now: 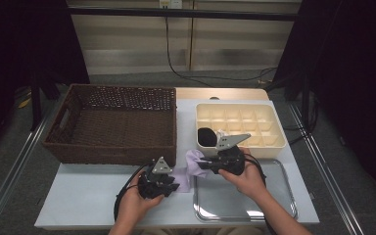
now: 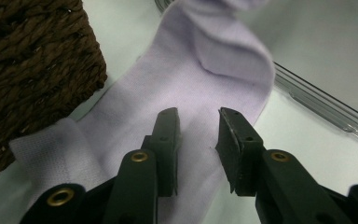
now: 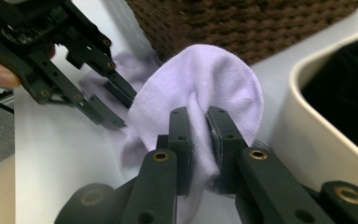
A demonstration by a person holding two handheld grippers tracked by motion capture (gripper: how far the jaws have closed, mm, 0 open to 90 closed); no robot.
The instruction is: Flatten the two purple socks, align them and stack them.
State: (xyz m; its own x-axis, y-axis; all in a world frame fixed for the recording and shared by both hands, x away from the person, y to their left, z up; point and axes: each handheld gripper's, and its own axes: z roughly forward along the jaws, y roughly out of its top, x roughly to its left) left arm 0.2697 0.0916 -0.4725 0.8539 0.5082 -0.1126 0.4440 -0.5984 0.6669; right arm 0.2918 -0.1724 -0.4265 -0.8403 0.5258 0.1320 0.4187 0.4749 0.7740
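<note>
A pale lilac sock [image 1: 192, 166] lies on the white table [image 1: 88, 196], just in front of the near right corner of the brown wicker basket [image 1: 112, 122], which serves as the landmark here. The right gripper [image 3: 198, 116] has its jaws pressed together on one end of the sock, lifting that end into a rounded fold. The left gripper [image 2: 198, 116] hovers over the flat end nearer the basket, jaws spread and holding nothing. The sock looks light, soft and limp, so it will likely sag and stretch between two holds; pinching each end firmly seems wisest. Right of the basket sit a cream divided box [image 1: 240, 122] and, nearer the person, a metal tray [image 1: 274, 196].
</note>
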